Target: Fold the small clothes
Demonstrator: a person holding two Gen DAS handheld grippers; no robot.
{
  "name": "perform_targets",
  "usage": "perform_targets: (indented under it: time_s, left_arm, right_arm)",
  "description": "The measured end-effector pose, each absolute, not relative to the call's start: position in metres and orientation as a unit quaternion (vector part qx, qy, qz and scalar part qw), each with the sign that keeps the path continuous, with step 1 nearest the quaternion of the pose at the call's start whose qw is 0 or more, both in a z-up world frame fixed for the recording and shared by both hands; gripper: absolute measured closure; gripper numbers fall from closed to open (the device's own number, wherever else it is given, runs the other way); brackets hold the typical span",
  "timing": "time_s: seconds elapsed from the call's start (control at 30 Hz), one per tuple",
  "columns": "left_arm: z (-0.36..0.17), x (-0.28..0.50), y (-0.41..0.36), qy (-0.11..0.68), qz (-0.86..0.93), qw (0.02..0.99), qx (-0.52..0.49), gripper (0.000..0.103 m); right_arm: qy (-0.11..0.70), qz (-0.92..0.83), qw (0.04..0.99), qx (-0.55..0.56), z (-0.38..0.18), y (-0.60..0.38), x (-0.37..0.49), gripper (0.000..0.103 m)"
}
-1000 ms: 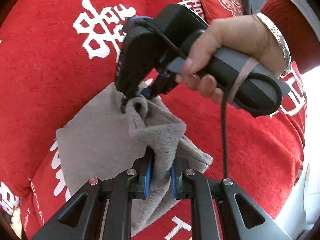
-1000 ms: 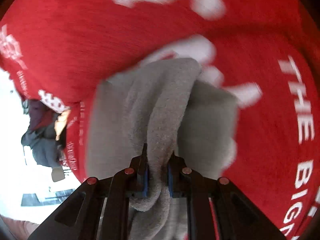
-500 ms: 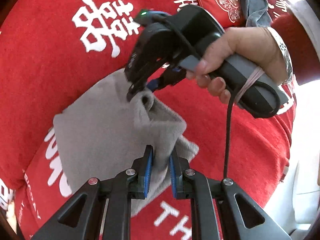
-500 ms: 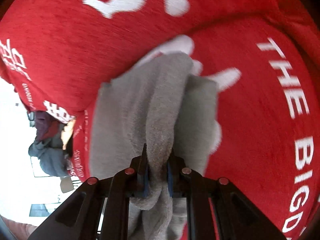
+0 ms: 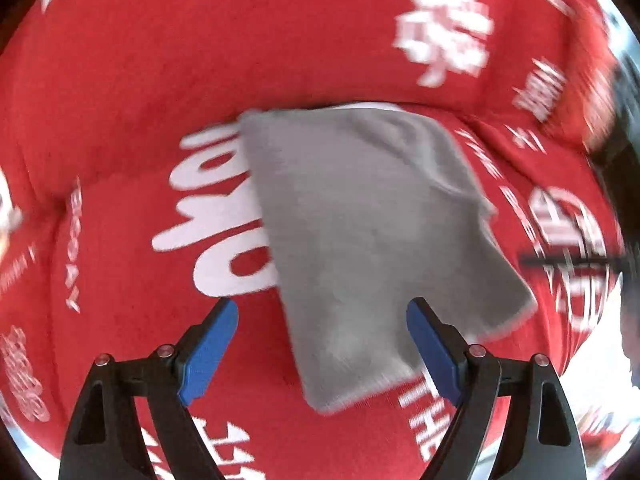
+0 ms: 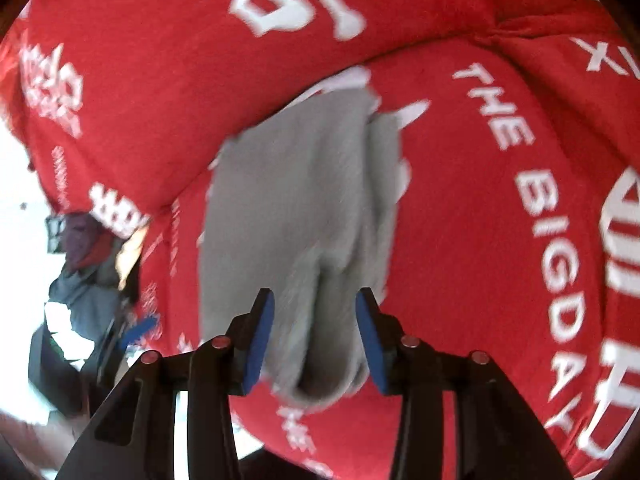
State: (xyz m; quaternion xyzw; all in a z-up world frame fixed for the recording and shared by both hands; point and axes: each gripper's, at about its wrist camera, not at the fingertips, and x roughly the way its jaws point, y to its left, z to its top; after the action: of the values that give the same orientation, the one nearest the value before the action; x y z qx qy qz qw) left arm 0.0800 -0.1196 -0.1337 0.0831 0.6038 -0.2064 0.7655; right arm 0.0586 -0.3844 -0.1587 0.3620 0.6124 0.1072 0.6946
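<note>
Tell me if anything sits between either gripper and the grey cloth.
Nothing visible does. The grey cloth lies on the red cover, directly under the left gripper, whose jaws have just opened off it. The right gripper has also just been opening, the cloth's fold between its pads.

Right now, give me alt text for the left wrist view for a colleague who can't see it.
A folded grey cloth lies flat on a red cushion cover printed with white lettering, released and no longer pinched. The left gripper hangs above its near edge, its blue-padded jaws having just opened wide, touching nothing. The picture is motion-blurred, especially at the right edge.
</note>
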Motion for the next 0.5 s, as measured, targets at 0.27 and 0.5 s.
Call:
perform_targets:
  time_s: [0.27, 0.5]
  left_arm:
    - [-0.182, 0.099, -0.120, 0.641, -0.180, 0.737, 0.117, 0.016]
    - [-0.201, 0.079, -0.112, 0.660, -0.168, 0.726, 0.096, 0.016]
  right_arm:
    - [0.658, 0.131, 0.687, 0.280, -0.168, -0.341, 0.059, 0.097]
    - [0.682, 0.062, 0.655, 0.321, -0.205, -0.366, 0.013, 0.097]
